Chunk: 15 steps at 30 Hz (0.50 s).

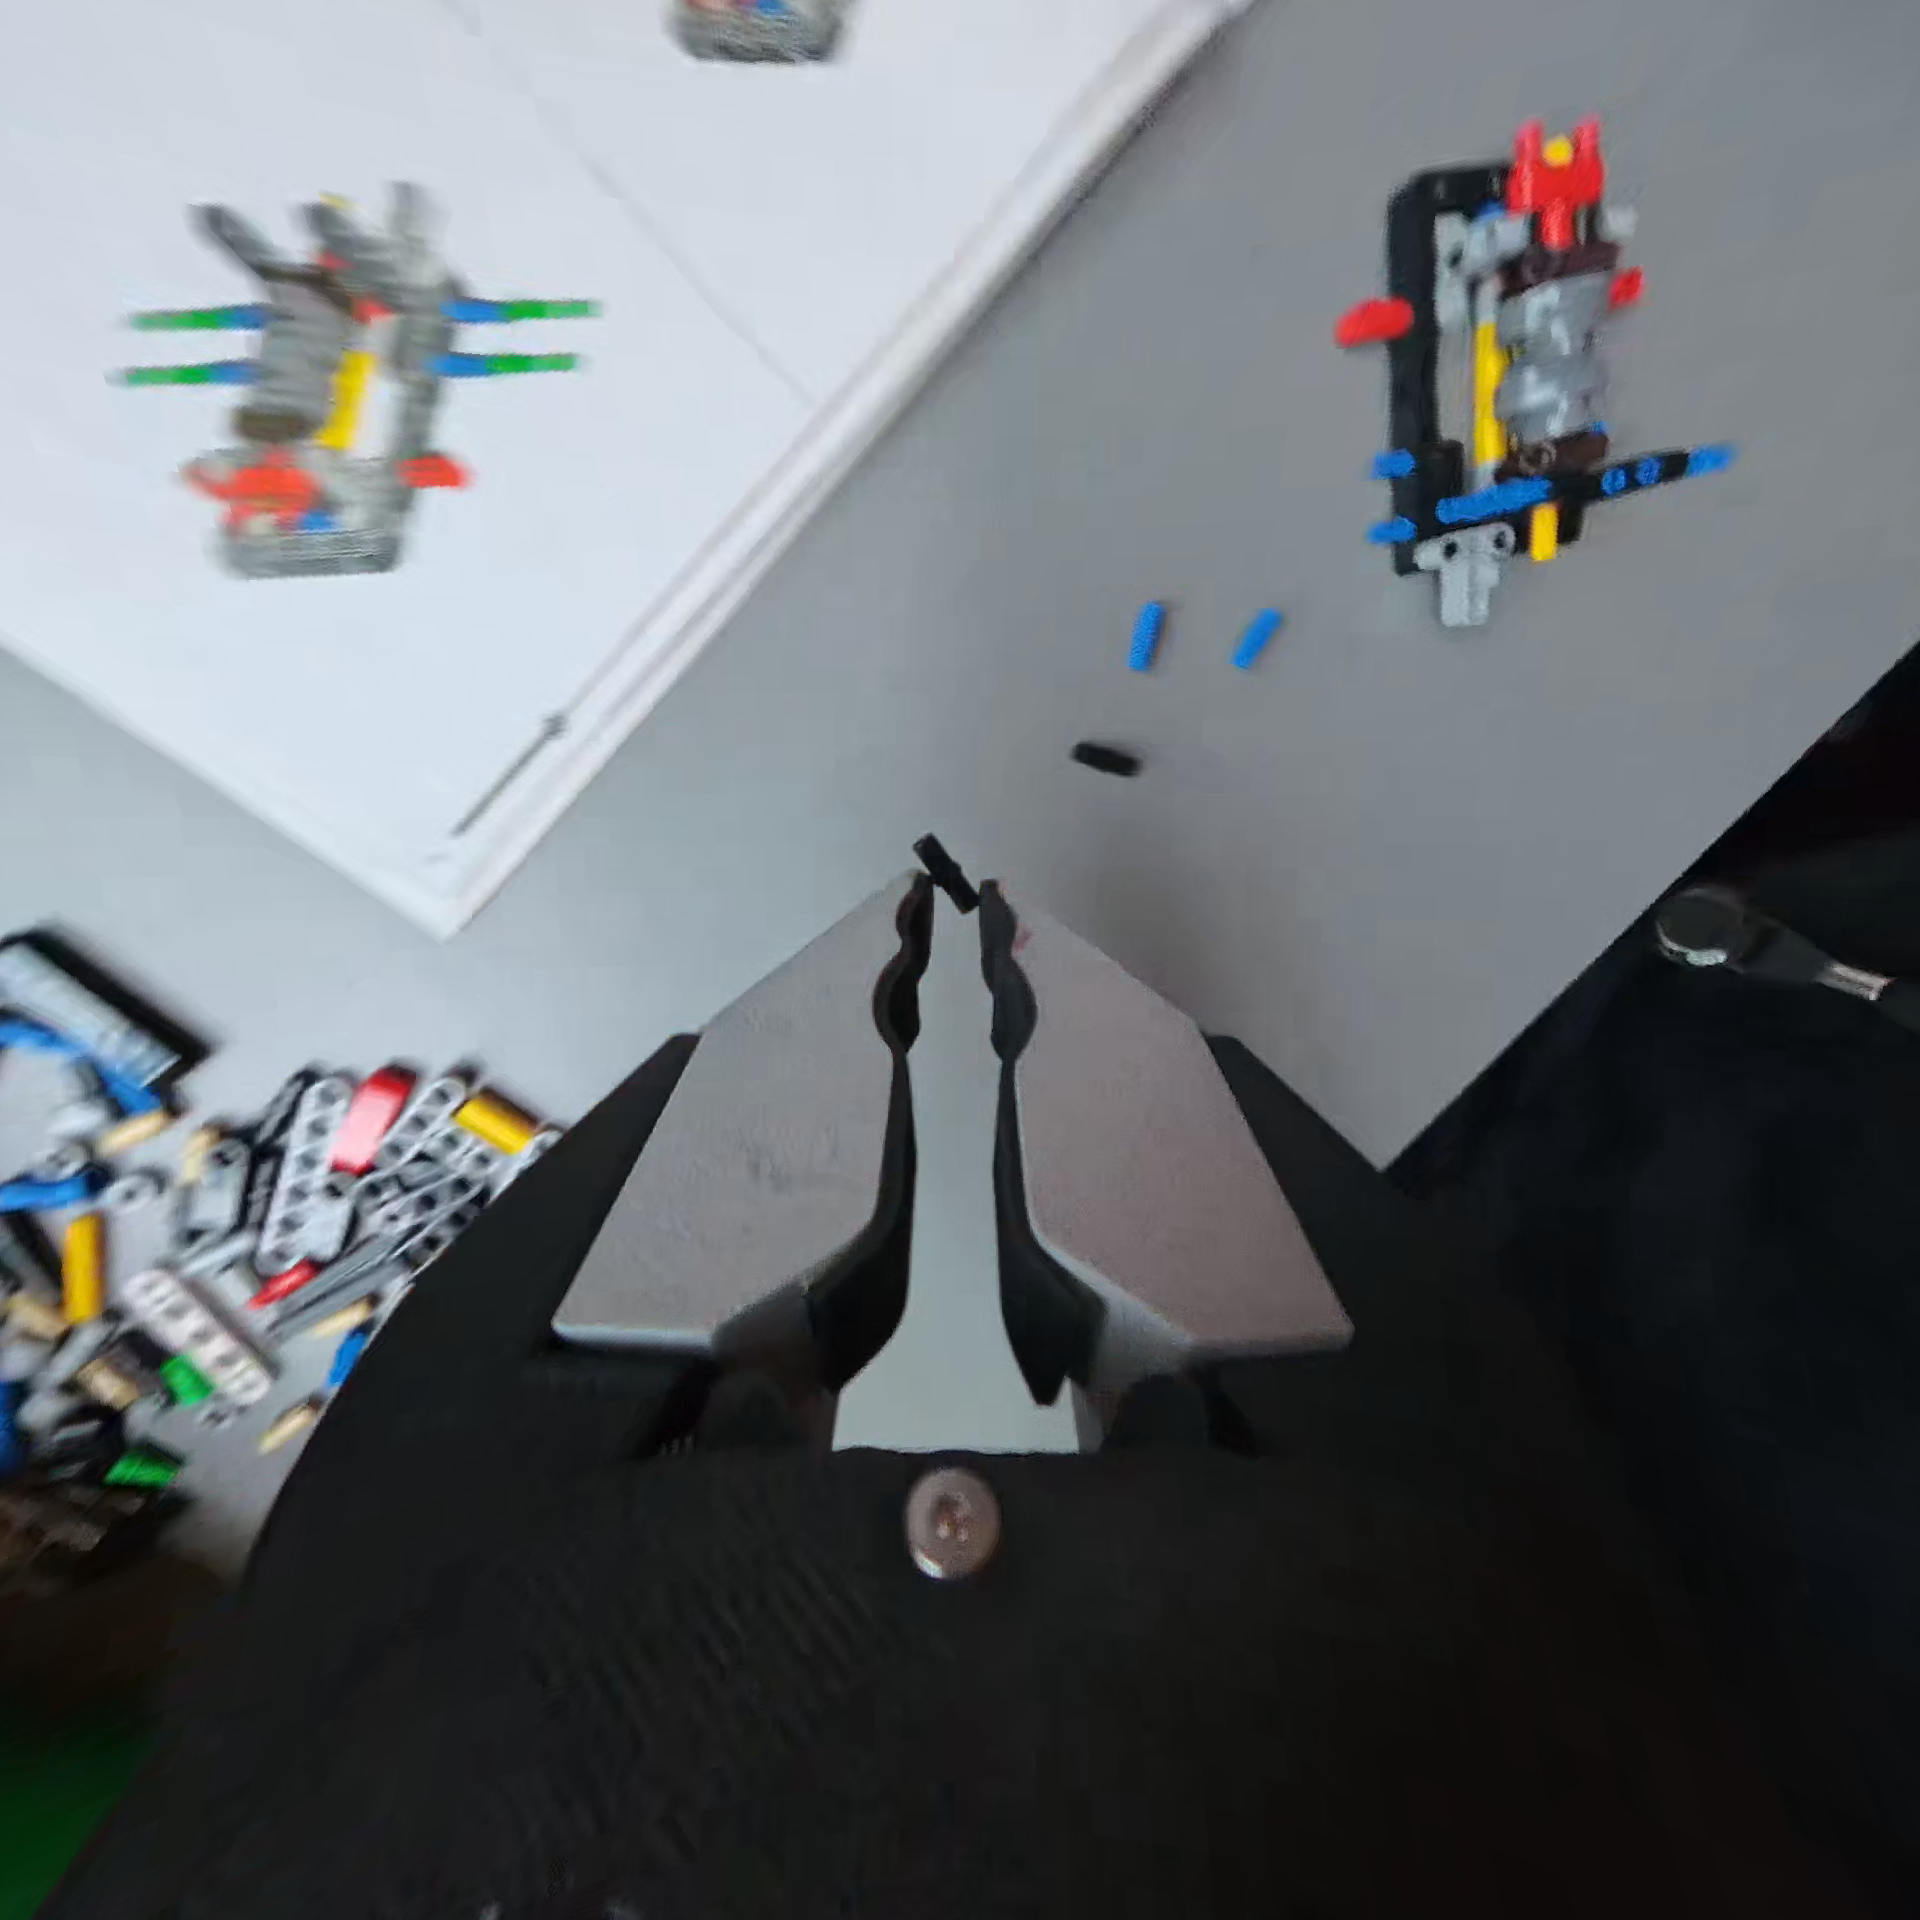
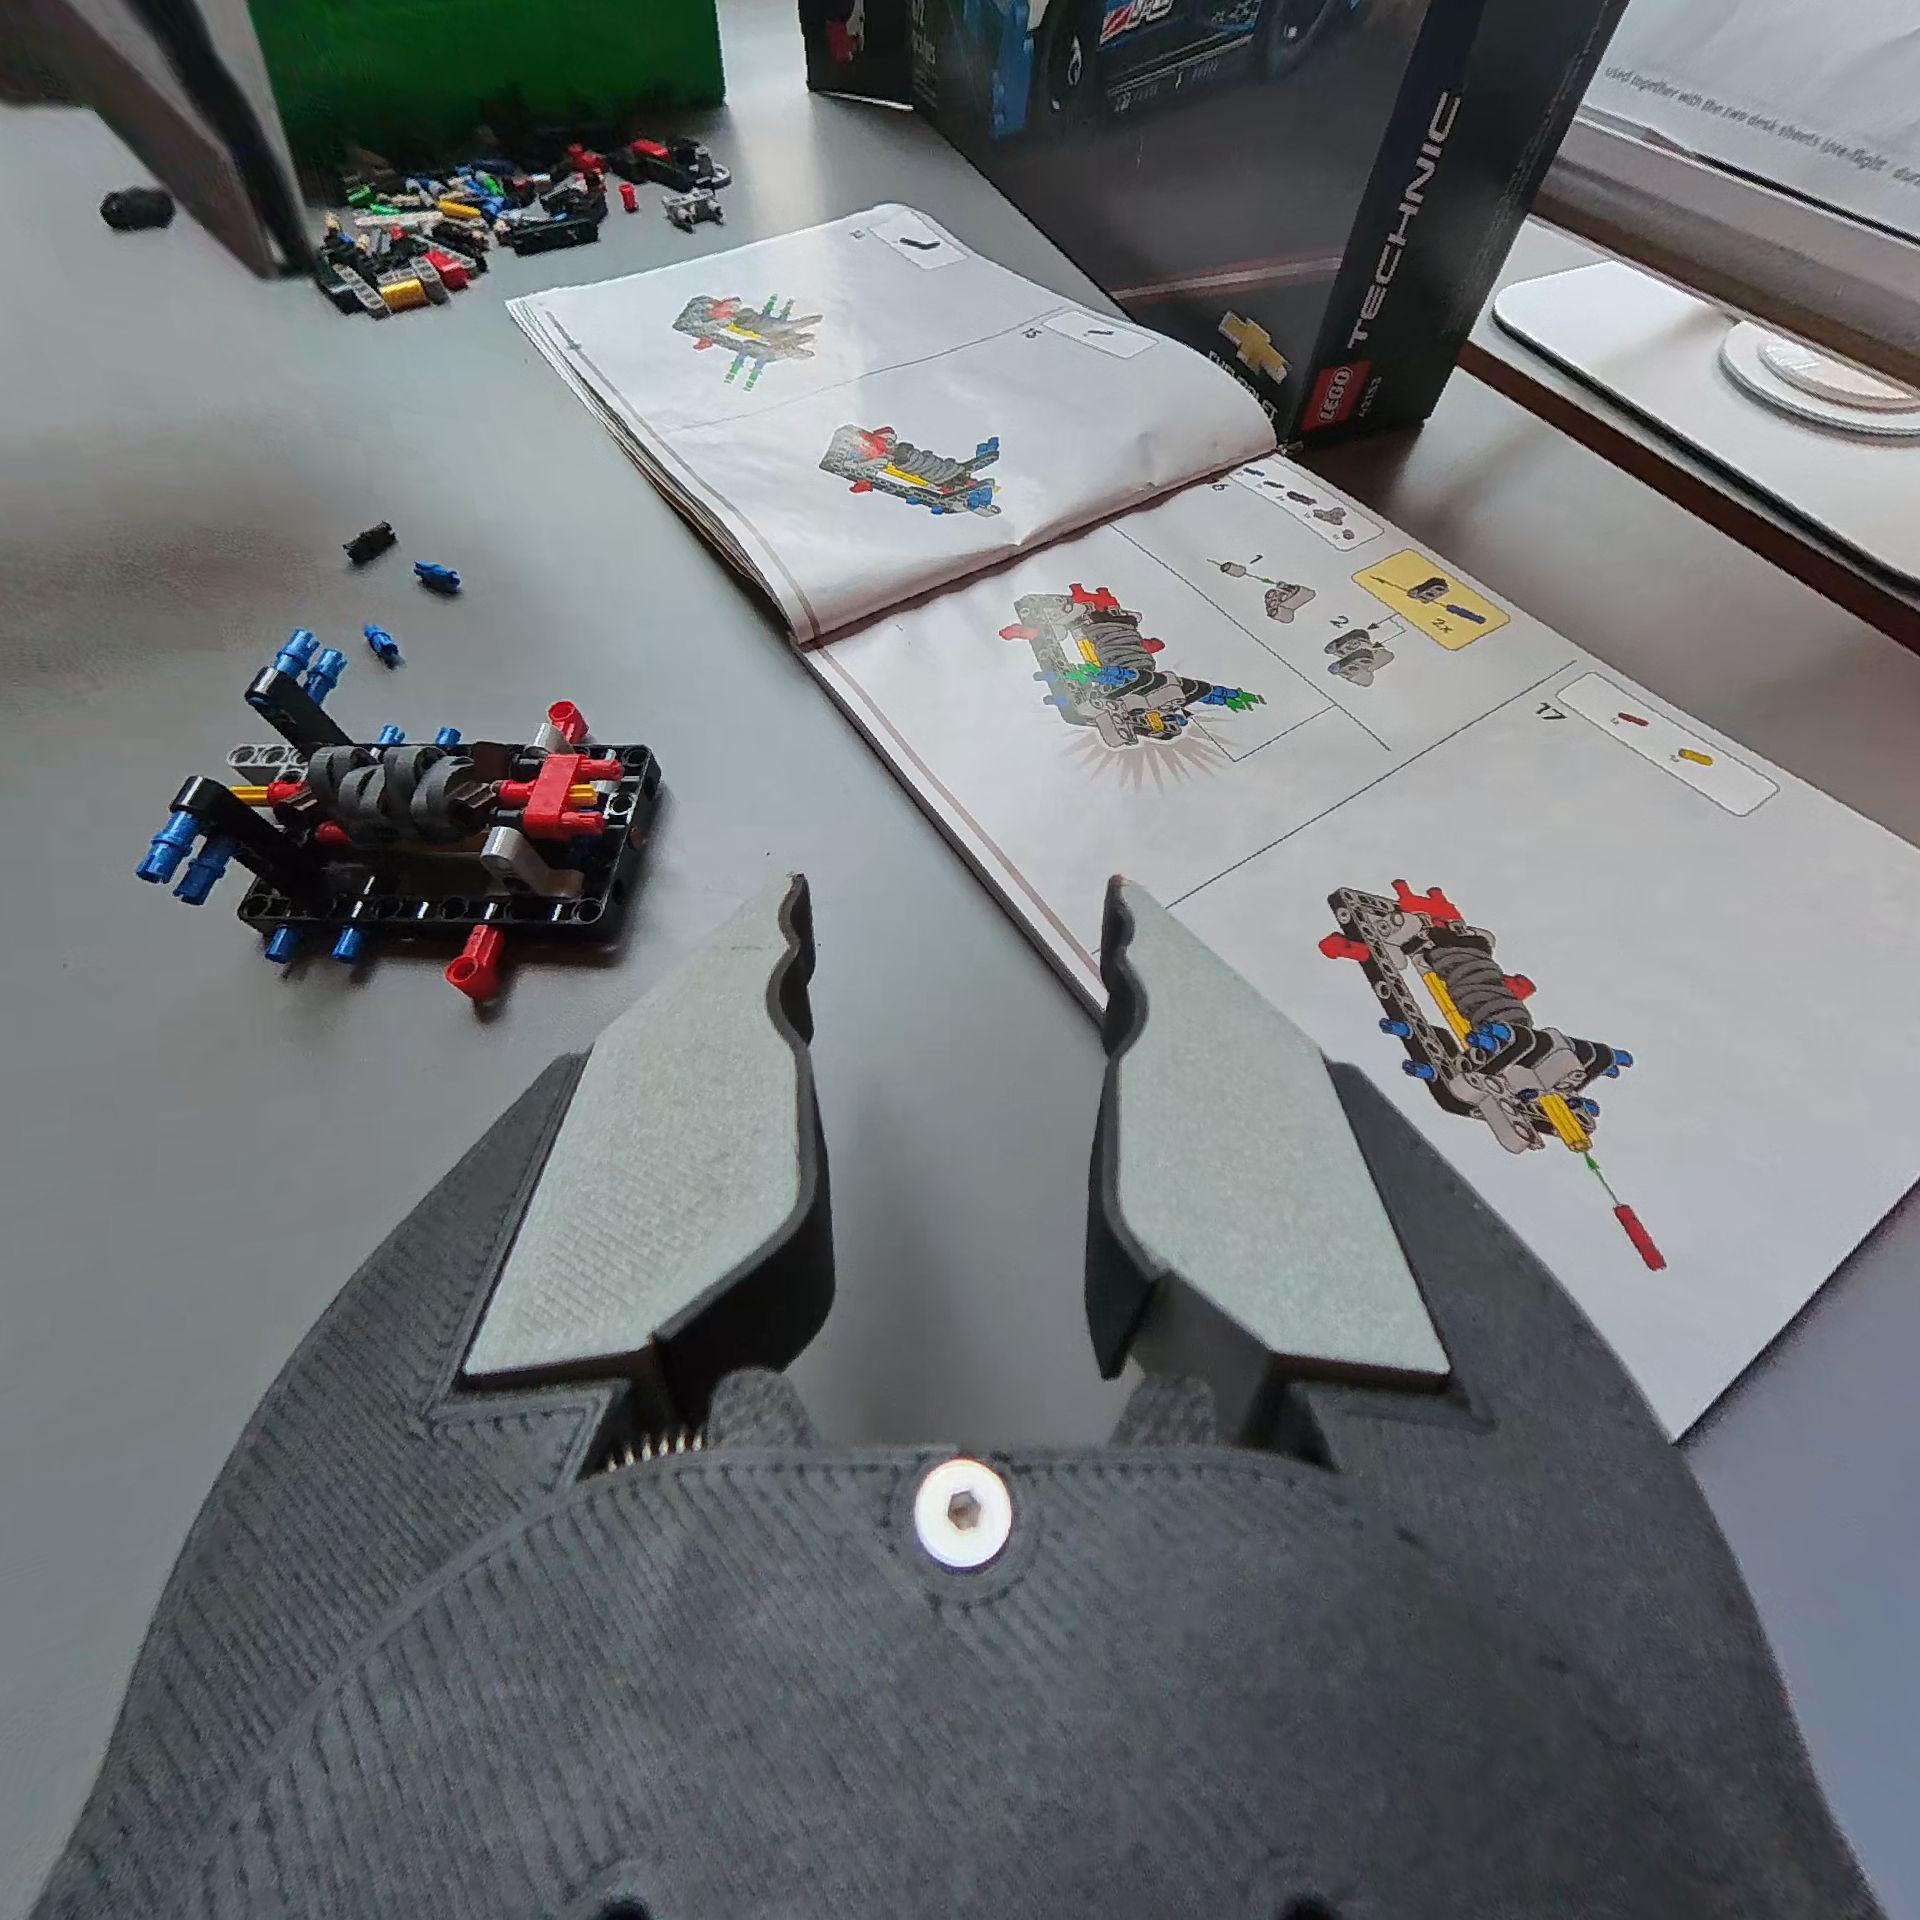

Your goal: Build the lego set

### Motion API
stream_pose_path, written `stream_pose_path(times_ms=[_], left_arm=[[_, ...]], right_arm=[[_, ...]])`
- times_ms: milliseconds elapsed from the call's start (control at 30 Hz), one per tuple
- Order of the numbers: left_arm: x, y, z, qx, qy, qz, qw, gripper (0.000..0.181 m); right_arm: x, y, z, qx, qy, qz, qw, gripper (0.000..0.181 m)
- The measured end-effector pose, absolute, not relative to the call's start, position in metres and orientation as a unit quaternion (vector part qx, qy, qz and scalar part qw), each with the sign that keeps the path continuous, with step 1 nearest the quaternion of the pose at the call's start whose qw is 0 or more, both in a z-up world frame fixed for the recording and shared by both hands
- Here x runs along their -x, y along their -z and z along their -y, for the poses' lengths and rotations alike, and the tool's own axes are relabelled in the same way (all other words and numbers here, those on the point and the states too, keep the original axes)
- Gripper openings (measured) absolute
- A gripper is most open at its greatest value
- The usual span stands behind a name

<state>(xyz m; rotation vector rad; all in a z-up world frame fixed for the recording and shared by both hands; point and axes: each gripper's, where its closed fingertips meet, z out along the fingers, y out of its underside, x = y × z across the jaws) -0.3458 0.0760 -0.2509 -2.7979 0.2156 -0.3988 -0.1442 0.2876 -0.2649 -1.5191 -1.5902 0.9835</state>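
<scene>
While left claw (image 1: 954, 885) grips 1 black pin (image 1: 948, 873), 2 blue pins (image 1: 1147, 634) lie loose.

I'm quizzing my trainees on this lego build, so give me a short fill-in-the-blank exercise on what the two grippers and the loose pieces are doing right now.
1. The left gripper is shut on a small ____ pin.
2. The right gripper is ____ and holds nothing.
3. Beside the partly built model, one black pin and ____ loose blue pins lie on the table.
4. The instruction booklet lies ____ on the table.

Missing words: black; open; two; open
</scene>
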Motion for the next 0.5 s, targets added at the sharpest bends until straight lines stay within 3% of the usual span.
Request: stream_pose_path(times_ms=[233,500], left_arm=[[0.304,0.302,-0.068,0.974,0.119,-0.166,0.096,0.006],[0.302,0.299,-0.074,0.970,0.151,-0.149,0.117,0.014]], right_arm=[[0.144,0.263,-0.287,0.587,-0.384,0.613,0.363,0.052],[0.144,0.264,-0.287,0.587,-0.380,0.617,0.361,0.052]])
